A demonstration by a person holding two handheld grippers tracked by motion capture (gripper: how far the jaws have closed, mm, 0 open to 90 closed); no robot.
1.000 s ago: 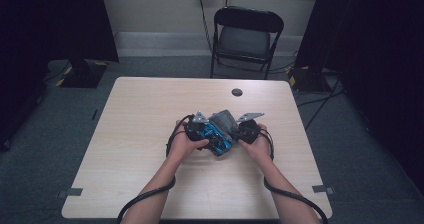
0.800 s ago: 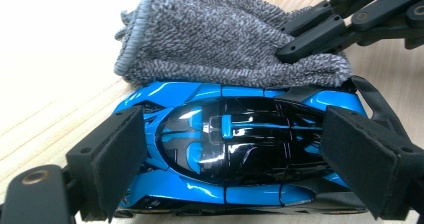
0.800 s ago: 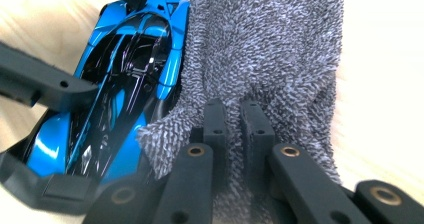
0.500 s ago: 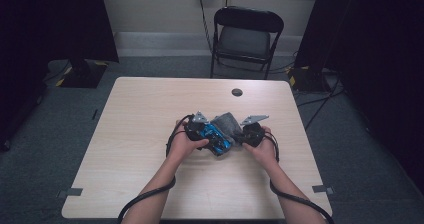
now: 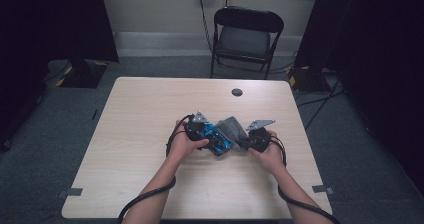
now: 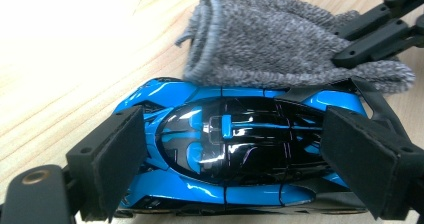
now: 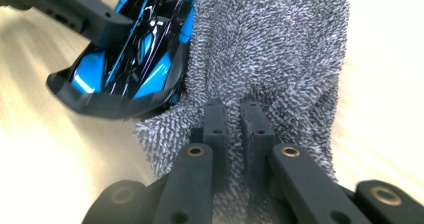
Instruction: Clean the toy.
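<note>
A bare recording room: lone wooden table (image 5: 150, 134), folding chair (image 5: 247, 39), dark curtains (image 5: 55, 24), floor cables (image 5: 320, 104).

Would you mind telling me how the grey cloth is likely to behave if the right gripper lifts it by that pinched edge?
The grey cloth looks soft and knitted, so it would probably droop from the right gripper rather than hold its shape. It seems light. Its nubbly surface should grip well, though it may drag against the blue toy car beside it.

Beyond my counter (image 5: 140, 129), where a small dark round disc (image 5: 237, 92) lies near the far edge, a black folding chair (image 5: 247, 39) stands against the wall.
</note>
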